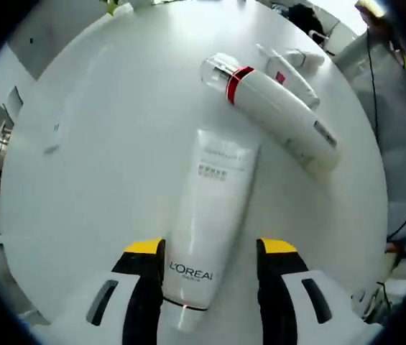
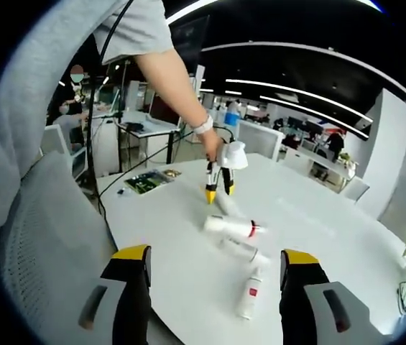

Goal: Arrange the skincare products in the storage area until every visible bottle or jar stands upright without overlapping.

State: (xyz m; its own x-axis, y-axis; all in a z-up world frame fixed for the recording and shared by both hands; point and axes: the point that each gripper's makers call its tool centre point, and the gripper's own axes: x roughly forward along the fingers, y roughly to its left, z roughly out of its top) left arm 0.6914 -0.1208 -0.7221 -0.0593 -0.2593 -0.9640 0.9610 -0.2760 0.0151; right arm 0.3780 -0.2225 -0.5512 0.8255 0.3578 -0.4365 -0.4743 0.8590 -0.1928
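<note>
The left gripper, jaws wide, straddles the lying L'Oreal tube; it is likely about to grip it, and next must close and upend it.

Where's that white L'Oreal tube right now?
In the left gripper view, the white L'Oreal tube lies flat on the round white table, its capped end between the left gripper's open jaws.
</note>
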